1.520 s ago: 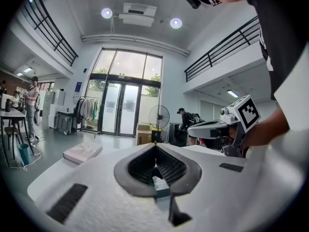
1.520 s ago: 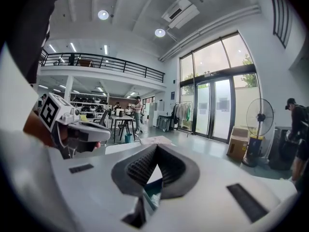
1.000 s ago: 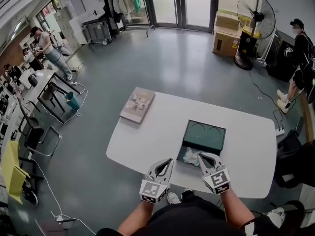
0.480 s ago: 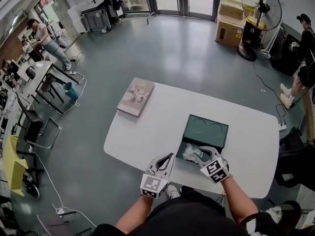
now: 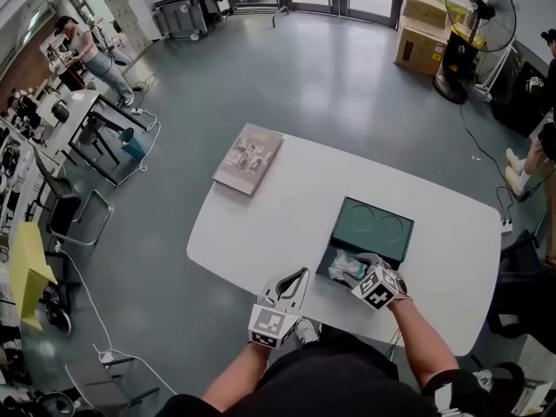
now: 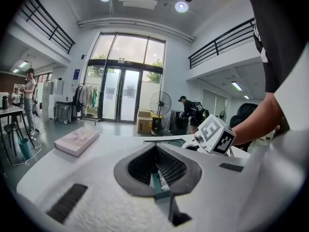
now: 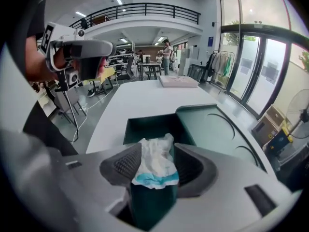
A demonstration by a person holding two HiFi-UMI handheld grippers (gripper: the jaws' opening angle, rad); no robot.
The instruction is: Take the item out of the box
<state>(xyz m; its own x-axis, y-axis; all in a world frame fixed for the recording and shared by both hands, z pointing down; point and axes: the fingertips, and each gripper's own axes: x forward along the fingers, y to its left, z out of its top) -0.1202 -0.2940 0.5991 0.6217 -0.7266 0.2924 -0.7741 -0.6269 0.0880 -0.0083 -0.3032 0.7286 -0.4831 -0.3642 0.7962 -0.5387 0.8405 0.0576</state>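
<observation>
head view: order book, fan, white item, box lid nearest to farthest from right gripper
Right gripper, its jaws just opening:
1. white item, between them, in the box
2. box lid, just beyond
3. book, table's far left
4. fan, floor, top right

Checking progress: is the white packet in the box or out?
In. The white packet lies inside the green box, between the right gripper's jaws, which have just been opening and do not clamp it.
</observation>
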